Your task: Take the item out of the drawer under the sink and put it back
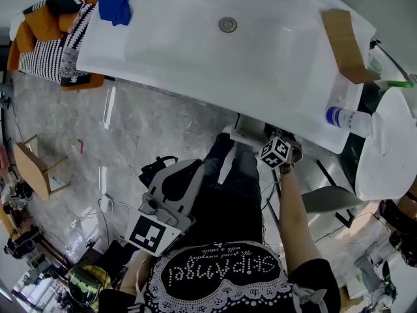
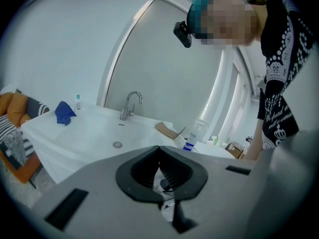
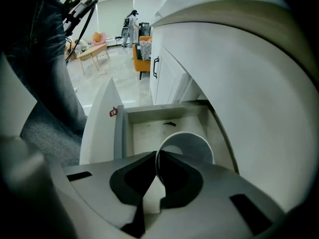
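Observation:
Under the white sink [image 1: 195, 38] the drawer [image 3: 149, 128] stands pulled out. A white paper cup [image 3: 192, 146] is over the drawer's inside, and my right gripper [image 3: 158, 158] is shut on its rim, pointing steeply down. In the head view only this gripper's marker cube [image 1: 277, 152] shows at the drawer [image 1: 242, 132]; the cup is hidden there. My left gripper [image 1: 189, 168] hangs back by the person's legs, away from the drawer. Its jaws meet at the tips [image 2: 158, 147] with nothing between them.
On the sink top lie a blue cloth [image 1: 117, 2], a piece of cardboard [image 1: 345, 38] and a bottle [image 1: 348, 118]. The faucet [image 2: 130, 103] stands at the back. A chair with orange and checked cushions [image 1: 52, 38] is at the left, a small wooden table [image 1: 32, 168] below it.

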`<state>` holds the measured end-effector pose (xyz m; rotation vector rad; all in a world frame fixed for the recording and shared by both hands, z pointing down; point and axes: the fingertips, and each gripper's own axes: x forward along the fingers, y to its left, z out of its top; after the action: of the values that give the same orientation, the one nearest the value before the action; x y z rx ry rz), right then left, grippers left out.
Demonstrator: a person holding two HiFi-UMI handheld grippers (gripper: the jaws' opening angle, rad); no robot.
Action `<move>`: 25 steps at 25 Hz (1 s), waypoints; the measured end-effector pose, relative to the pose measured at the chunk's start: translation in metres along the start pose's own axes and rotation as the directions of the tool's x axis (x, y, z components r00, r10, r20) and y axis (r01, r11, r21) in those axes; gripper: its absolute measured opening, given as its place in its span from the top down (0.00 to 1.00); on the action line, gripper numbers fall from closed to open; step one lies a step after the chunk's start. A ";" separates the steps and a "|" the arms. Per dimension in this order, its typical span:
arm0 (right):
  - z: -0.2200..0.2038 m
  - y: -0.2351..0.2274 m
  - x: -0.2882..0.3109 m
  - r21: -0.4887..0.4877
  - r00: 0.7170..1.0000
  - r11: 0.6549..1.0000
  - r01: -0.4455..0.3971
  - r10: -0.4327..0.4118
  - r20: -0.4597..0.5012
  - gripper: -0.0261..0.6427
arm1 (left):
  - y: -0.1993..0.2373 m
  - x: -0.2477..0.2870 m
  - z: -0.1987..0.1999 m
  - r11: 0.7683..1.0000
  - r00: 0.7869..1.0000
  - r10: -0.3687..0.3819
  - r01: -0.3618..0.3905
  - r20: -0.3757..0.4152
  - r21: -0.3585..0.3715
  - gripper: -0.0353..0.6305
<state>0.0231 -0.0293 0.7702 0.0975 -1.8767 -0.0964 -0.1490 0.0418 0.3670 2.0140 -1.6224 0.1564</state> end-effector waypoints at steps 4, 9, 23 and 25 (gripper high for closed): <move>0.001 0.000 0.004 -0.006 1.000 1.000 -0.013 0.013 0.000 0.92 | 0.000 0.000 -0.002 1.000 1.000 0.005 -0.005 -0.005 -0.007 0.94; 0.000 0.001 0.011 -0.024 0.999 0.999 -0.032 0.031 -0.013 0.92 | 0.001 -0.001 -0.006 1.000 1.000 0.016 -0.017 -0.013 -0.022 0.94; 0.001 0.000 0.019 -0.079 0.998 0.995 -0.056 0.053 -0.046 0.92 | 0.001 -0.002 -0.014 0.999 1.000 0.020 -0.021 -0.024 -0.042 0.94; 0.000 0.000 0.018 -0.074 0.997 0.995 -0.060 0.056 -0.050 0.92 | 0.001 -0.002 -0.013 0.999 1.000 0.014 -0.015 -0.023 -0.043 0.94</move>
<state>0.0173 -0.0312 0.7870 -0.0064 -1.8240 -0.1233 -0.1470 0.0493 0.3777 1.9614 -1.6135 0.1476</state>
